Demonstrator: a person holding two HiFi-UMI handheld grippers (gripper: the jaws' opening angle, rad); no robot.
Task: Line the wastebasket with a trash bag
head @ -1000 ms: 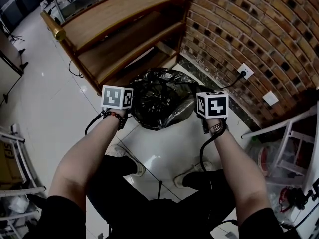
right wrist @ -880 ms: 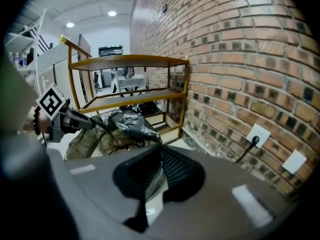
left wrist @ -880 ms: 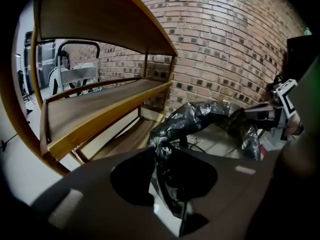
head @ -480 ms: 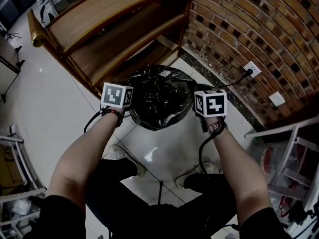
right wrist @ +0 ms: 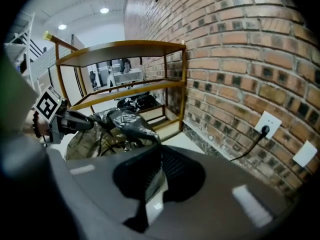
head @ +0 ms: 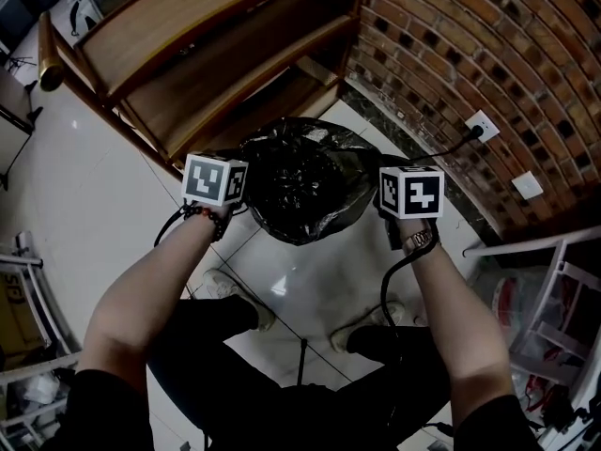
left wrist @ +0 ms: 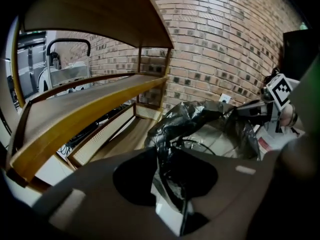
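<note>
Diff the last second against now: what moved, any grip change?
Both grippers eased down and slightly apart, stretching the trash bag mouth wider. The left gripper has just been opening a touch, with bag film still pinched between its jaws. The right gripper stays shut on the film. Nothing was let go. The wooden shelf and the wall plug are unchanged.

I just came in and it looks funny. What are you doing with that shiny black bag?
A person holds a hand-held gripper in each hand. The left hand-held gripper and the right hand-held gripper each pinch one side of the black trash bag, stretching its mouth wide, low over the floor beside the wooden shelf and brick wall. The wastebasket itself is hidden under the plastic.
</note>
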